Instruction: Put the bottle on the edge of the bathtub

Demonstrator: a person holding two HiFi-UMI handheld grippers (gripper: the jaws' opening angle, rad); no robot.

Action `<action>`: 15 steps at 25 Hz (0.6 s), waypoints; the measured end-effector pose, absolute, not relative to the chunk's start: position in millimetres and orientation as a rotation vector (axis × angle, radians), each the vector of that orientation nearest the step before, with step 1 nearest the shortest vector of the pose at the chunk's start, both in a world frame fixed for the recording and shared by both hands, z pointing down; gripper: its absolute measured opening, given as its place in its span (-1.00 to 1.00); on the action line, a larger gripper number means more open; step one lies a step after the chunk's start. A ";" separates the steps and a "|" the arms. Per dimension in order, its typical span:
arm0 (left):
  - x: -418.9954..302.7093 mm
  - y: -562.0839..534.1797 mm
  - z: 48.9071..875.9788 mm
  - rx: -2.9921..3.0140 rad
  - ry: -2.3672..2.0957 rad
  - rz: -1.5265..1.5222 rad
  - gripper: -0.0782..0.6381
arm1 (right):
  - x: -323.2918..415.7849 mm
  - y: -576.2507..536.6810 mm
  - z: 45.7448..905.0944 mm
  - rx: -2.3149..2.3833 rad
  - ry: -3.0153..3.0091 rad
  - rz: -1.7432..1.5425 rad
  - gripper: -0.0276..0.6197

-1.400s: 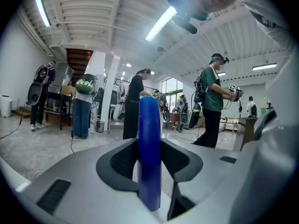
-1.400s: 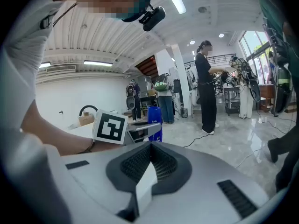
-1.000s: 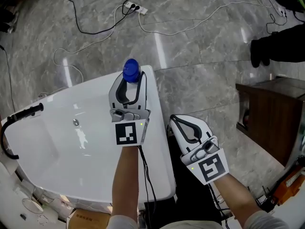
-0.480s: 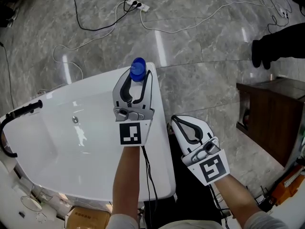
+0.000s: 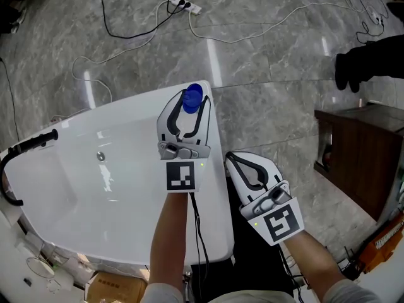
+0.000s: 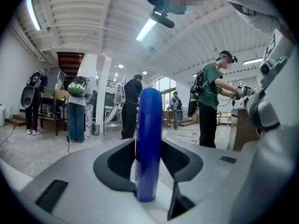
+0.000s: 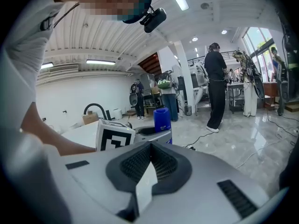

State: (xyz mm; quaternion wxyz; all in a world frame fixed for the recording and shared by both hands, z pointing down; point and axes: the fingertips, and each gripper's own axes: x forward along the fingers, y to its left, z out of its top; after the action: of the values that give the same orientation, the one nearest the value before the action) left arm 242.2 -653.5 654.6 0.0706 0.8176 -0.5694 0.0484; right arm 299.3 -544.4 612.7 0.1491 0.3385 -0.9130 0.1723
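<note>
Head view: left tool grips bottle upright over bathtub rim for placing. Right tool closed, empty.

Glossy marble floor (grey), wooden cabinet

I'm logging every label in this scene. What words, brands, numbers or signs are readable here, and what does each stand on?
No text can be read outright.
On the blue bottle: small white print in the right gripper view, too blurred to read.
On the cardboard box: faint print, too small to read.
On the marker cubes: black-and-white square patterns only, no words.
</note>
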 end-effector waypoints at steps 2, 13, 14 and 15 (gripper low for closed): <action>241.3 -652.0 657.1 2.452 -1.701 0.148 -0.33 | 298.3 -544.3 612.9 0.972 -2.622 0.496 -0.90; 237.8 -643.0 662.9 2.419 -1.659 0.170 -0.32 | 293.7 -541.4 611.3 0.960 -2.630 0.492 -0.90; 236.7 -641.5 662.9 2.419 -1.661 0.176 -0.32 | 293.4 -541.4 610.9 0.958 -2.631 0.491 -0.90; 235.8 -640.1 662.3 2.420 -1.663 0.178 -0.32 | 293.6 -541.4 610.4 0.956 -2.631 0.489 -0.90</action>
State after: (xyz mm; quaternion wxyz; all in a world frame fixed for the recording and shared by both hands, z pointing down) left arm 235.8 -640.1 662.3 0.0996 0.8185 -0.5626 0.0601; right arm 293.6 -541.4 610.4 0.1493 0.3326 -0.9155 0.1702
